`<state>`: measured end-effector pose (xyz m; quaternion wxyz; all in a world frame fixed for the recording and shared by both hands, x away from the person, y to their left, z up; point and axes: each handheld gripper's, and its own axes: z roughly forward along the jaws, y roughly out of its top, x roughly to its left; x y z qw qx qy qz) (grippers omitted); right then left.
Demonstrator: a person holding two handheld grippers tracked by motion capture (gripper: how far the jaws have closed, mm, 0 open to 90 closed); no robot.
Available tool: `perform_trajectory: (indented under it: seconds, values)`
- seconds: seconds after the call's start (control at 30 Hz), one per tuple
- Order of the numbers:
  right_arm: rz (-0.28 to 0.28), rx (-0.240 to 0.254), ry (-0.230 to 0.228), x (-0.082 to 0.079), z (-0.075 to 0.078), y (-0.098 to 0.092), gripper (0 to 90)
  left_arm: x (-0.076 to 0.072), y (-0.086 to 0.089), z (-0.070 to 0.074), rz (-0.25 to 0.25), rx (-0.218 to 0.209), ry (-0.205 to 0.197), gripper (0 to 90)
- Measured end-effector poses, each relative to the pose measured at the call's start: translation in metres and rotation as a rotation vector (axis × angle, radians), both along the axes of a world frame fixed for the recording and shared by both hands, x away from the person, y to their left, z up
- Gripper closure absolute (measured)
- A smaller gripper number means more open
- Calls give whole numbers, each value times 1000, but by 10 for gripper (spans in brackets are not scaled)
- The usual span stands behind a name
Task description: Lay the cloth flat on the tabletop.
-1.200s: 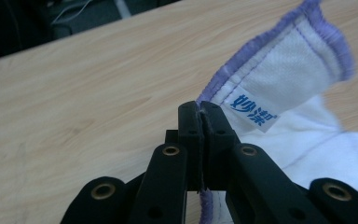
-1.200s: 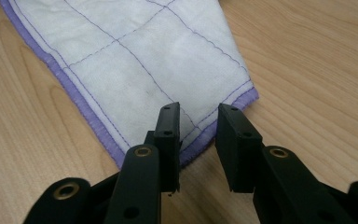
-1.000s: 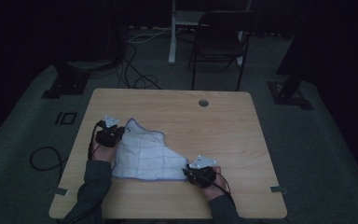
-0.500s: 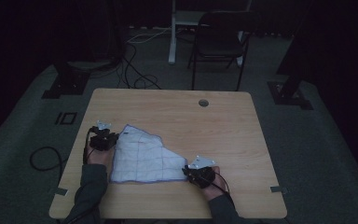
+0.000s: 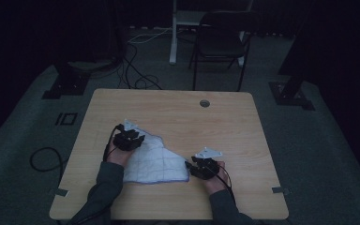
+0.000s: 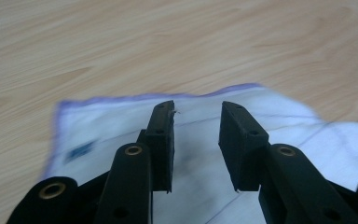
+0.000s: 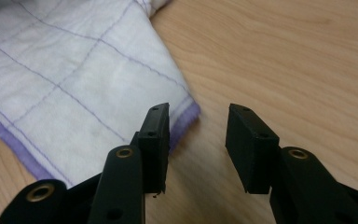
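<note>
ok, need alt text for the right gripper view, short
The right gripper hangs open over the wooden table, nothing between its two black jaws, which have just been opening. A white cloth with thin purple grid lines and a purple hem lies at upper left, its corner beside the left jaw.

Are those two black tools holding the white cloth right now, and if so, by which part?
Nothing is held. The left tool hangs open over the cloth, and the right tool stands open beside its purple-edged corner; both have just been opening.
</note>
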<state>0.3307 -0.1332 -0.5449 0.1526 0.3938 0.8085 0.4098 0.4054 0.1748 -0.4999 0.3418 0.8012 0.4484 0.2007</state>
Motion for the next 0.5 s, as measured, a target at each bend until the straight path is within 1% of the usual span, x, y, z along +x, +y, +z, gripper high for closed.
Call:
perform_trajectory:
  seconds: [0.13,0.17,0.23,0.27,0.3,0.37,0.4,0.43,0.5]
  values:
    - [15,-1,8,5,0,7,601,8,-26,-3,-64,26,20,644]
    - [18,0,12,6,-1,9,604,12,-33,-4,-79,38,29,637]
    - [24,0,19,7,-2,11,618,18,-42,-6,-93,52,55,618]
    - [26,-3,22,7,-3,11,624,20,-47,-8,-105,53,59,613]
    - [27,-5,19,7,-3,12,634,22,-52,-10,-126,57,72,607]
    - [30,-4,24,7,-3,12,648,23,-59,-12,-147,69,84,583]
    - [33,-5,25,7,-3,13,655,24,-61,-13,-155,69,91,575]
    - [36,-7,25,7,-3,13,662,25,-64,-14,-166,62,108,560]
    - [39,-9,23,7,-3,13,673,24,-68,-17,-178,86,120,545]
